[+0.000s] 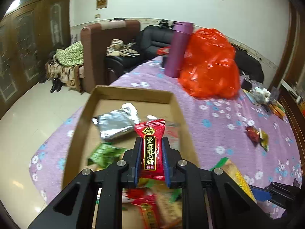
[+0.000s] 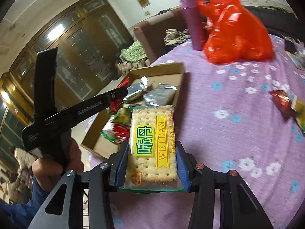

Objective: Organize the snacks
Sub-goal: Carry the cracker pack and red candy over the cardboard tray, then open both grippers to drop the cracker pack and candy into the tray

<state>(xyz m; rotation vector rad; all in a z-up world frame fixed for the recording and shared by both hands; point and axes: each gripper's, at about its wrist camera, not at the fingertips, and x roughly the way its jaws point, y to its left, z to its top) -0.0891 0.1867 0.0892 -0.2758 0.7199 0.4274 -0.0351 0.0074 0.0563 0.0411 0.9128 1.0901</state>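
Only the right wrist view shows the person's hand (image 2: 55, 164), at the lower left of the frame, holding the left gripper (image 2: 122, 93) out over the cardboard box (image 2: 179, 70). Only the left wrist view looks straight down into the box (image 1: 133, 93), in the middle of the frame.

The left gripper (image 1: 151, 152) is squeezed tight on a red candy (image 1: 150, 148) with gold Chinese writing on a black strip. The right gripper (image 2: 151, 164) pinches a cracker pack (image 2: 152, 145) by its two sides, low in the middle of the frame. It reads "WEIDAN" on a yellow ribbon, with green Chinese letters beside it.

In the box lie silver foil packets (image 1: 114, 124), a green packet (image 1: 104, 154), and red and tan snack packs at the bottom. More wrapped candies (image 1: 257, 135) sit on the purple flowered cloth (image 1: 219, 126) at the right. A purple bottle (image 1: 177, 49) stands touching a red plastic bag (image 1: 209, 63) at the upper right.
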